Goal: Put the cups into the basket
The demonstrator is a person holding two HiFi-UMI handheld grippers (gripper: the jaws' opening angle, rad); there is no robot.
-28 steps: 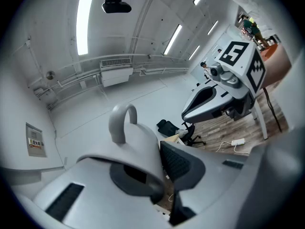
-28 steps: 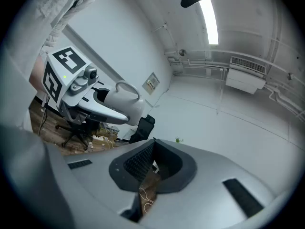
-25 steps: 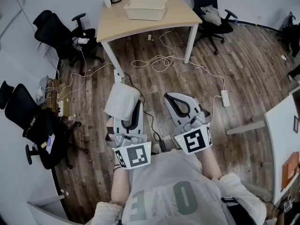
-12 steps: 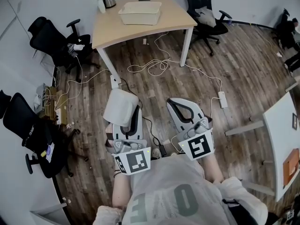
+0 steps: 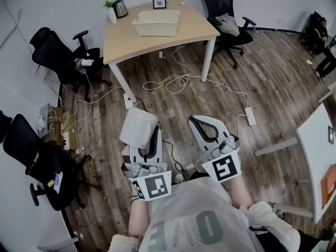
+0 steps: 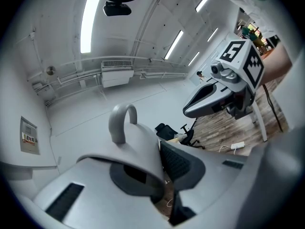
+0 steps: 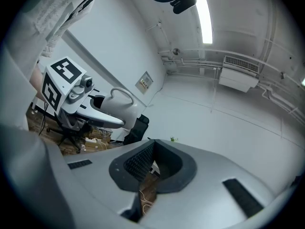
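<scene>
Office floor, wood, cables [image 5: 168,81] strewn across it. Left gripper [image 5: 150,136] clamped on white cup [image 5: 137,127], rim pinched between jaws, handle [image 6: 122,121] outward. Right gripper [image 5: 206,128] closed on nothing. Basket [image 5: 155,30] on table [image 5: 191,27] near far edge, well apart from cup. Likely carrying: hold squeeze firm, step clear of cables, lower cup inside basket walls before releasing.

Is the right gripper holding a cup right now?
No, the right gripper is shut on nothing; the left gripper holds the cup.
</scene>
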